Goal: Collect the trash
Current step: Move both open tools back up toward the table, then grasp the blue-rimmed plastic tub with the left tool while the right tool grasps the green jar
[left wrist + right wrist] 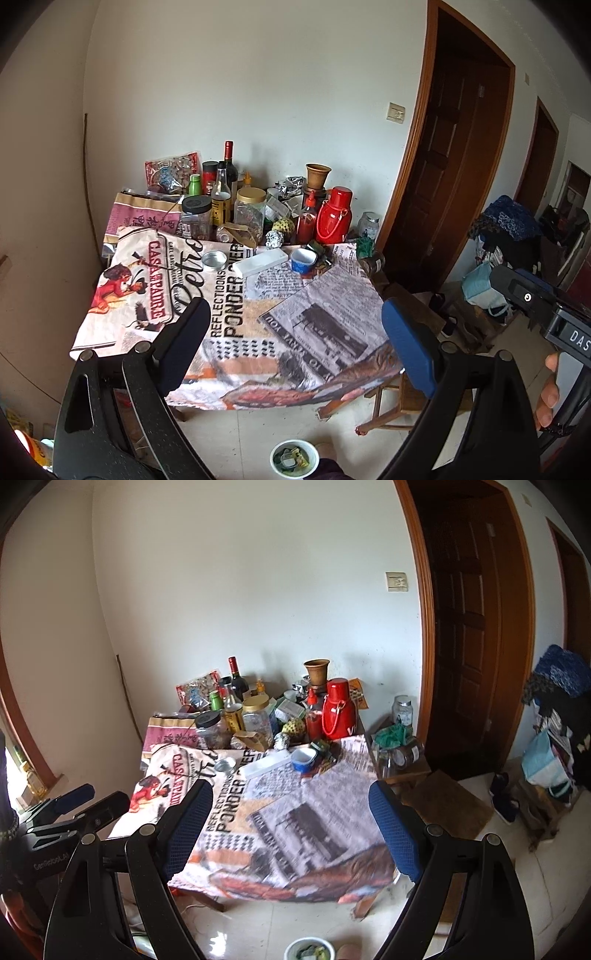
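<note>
Both my left claw (295, 336) and right claw (291, 819) gape wide, empty, above the table (317, 834); reaching the blue cup (303, 260) risks toppling crowded bottles (221, 199).

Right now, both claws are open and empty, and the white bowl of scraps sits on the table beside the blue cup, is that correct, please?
Not quite. The left claw and right claw are open and empty, but the white bowl of scraps stands on the floor below the table's near edge, not beside the blue cup. Both wrist views show it there.
</note>
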